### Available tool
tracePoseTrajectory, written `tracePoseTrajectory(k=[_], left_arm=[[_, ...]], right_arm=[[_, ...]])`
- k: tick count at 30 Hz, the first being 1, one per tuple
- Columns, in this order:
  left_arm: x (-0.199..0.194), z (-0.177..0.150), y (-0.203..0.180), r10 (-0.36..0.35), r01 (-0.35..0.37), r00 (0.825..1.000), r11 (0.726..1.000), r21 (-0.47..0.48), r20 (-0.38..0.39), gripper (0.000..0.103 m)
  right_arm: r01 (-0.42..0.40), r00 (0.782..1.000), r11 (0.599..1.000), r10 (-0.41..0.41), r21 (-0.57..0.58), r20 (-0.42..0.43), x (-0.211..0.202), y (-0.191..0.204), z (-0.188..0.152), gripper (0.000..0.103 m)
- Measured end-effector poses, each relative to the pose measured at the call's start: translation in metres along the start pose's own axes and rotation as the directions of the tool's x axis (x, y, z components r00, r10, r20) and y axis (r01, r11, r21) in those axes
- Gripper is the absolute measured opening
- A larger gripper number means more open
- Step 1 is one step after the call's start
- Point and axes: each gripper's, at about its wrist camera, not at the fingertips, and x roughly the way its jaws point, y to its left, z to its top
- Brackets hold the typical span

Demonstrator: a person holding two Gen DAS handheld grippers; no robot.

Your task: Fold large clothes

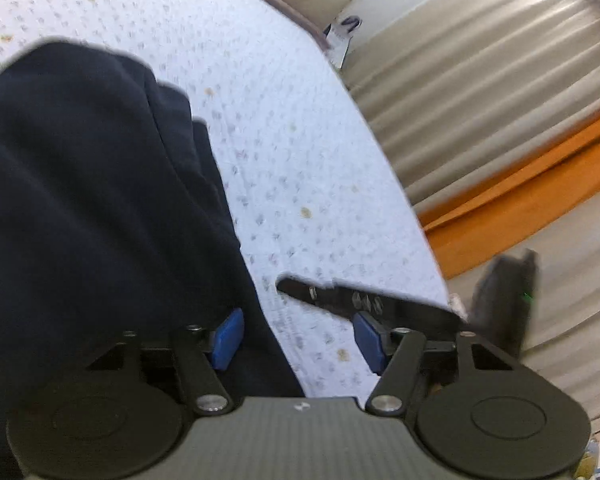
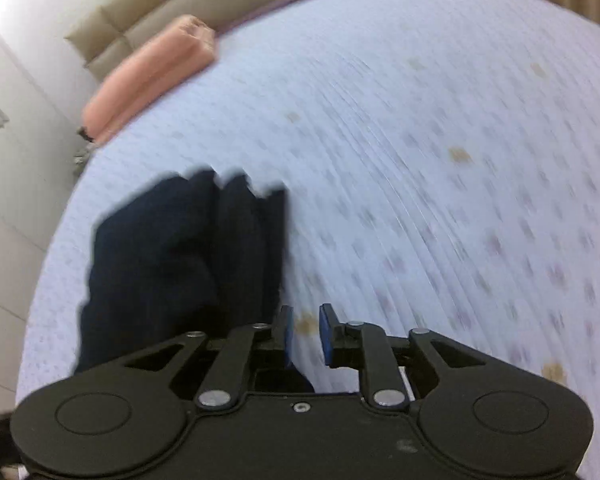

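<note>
The left hand-held gripper stood wide, its 2 blue pads apart with nothing pressed between them. The dark navy garment lay bunched on the bed, reaching from under its left pad out ahead and to the left. The other hand-held gripper's black finger showed just ahead of its right pad.

The right hand-held gripper stood narrow, a small gap between its pads showing only the patterned sheet. The garment lay folded ahead and to its left. A pink folded cloth sat well beyond, by the bed's far edge.
</note>
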Motion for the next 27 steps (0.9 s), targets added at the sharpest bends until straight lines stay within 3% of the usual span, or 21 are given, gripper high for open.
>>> tracePoseTrajectory(k=[1, 2, 3, 5, 7, 8, 11, 13, 14, 15, 16, 18, 21, 24, 27], left_arm=[[-0.015, 0.004, -0.001, 0.029, -0.029, 0.998, 1.000, 0.003, 0.048, 0.060], [-0.033, -0.002, 0.000, 0.062, -0.063, 0.993, 0.998, 0.009, 0.097, 0.060], [-0.046, 0.000, 0.001, 0.100, -0.103, 0.984, 0.995, 0.012, 0.147, 0.060], [-0.061, 0.006, 0.006, 0.175, -0.182, 0.961, 0.983, 0.014, 0.214, 0.059], [-0.058, 0.010, 0.022, 0.230, -0.236, 0.951, 0.972, 0.005, 0.205, 0.052], [-0.051, 0.008, 0.031, 0.237, -0.242, 0.954, 0.970, 0.005, 0.182, 0.043], [-0.026, -0.005, 0.050, 0.188, -0.189, 0.982, 0.982, 0.027, 0.035, 0.032], [-0.019, -0.017, 0.054, 0.174, -0.175, 0.985, 0.984, 0.046, 0.011, 0.031], [-0.019, -0.023, 0.053, 0.185, -0.185, 0.983, 0.981, 0.057, 0.014, 0.031], [-0.021, -0.025, 0.053, 0.187, -0.188, 0.982, 0.980, 0.057, 0.020, 0.031], [-0.021, -0.025, 0.054, 0.182, -0.183, 0.983, 0.982, 0.050, 0.024, 0.031], [-0.021, -0.023, 0.057, 0.163, -0.164, 0.986, 0.986, 0.022, 0.023, 0.031], [-0.017, -0.022, 0.057, 0.129, -0.129, 0.992, 0.990, 0.051, -0.003, 0.031], [-0.013, -0.018, 0.052, 0.101, -0.099, 0.995, 0.991, 0.086, -0.022, 0.031], [0.006, -0.016, 0.060, 0.106, -0.101, 0.992, 0.991, 0.090, -0.061, 0.031]], right_arm=[[-0.024, 1.000, 0.999, 0.024, -0.023, 0.010, 0.004, 0.008, 0.010, 0.041], [-0.056, 0.998, 0.997, 0.057, -0.052, 0.016, 0.009, 0.019, 0.021, 0.067], [-0.096, 0.995, 0.991, 0.098, -0.088, 0.017, 0.015, 0.030, 0.032, 0.078], [-0.162, 0.987, 0.976, 0.163, -0.148, -0.005, 0.035, 0.050, 0.052, 0.081], [-0.213, 0.977, 0.965, 0.210, -0.152, -0.035, 0.058, 0.066, 0.068, 0.081], [-0.235, 0.972, 0.962, 0.230, -0.141, -0.048, 0.070, 0.068, 0.077, 0.081], [-0.220, 0.965, 0.974, 0.209, -0.061, -0.156, 0.118, 0.071, 0.088, 0.085], [-0.290, 0.923, 0.956, 0.292, 0.046, -0.251, 0.142, 0.067, 0.082, 0.085], [-0.321, 0.914, 0.946, 0.322, 0.047, -0.245, 0.141, 0.068, 0.075, 0.078], [-0.326, 0.922, 0.945, 0.316, -0.006, -0.223, 0.135, 0.074, 0.067, 0.066], [-0.333, 0.925, 0.942, 0.320, -0.033, -0.208, 0.129, 0.077, 0.064, 0.032], [-0.349, 0.928, 0.937, 0.344, -0.012, -0.140, 0.108, 0.073, 0.062, 0.016], [-0.338, 0.941, 0.941, 0.337, -0.021, -0.030, 0.066, 0.065, 0.069, 0.009], [-0.265, 0.961, 0.960, 0.271, -0.094, 0.051, 0.035, 0.060, 0.069, 0.008], [-0.205, 0.978, 0.976, 0.206, -0.074, 0.015, 0.062, 0.042, 0.065, 0.008]])
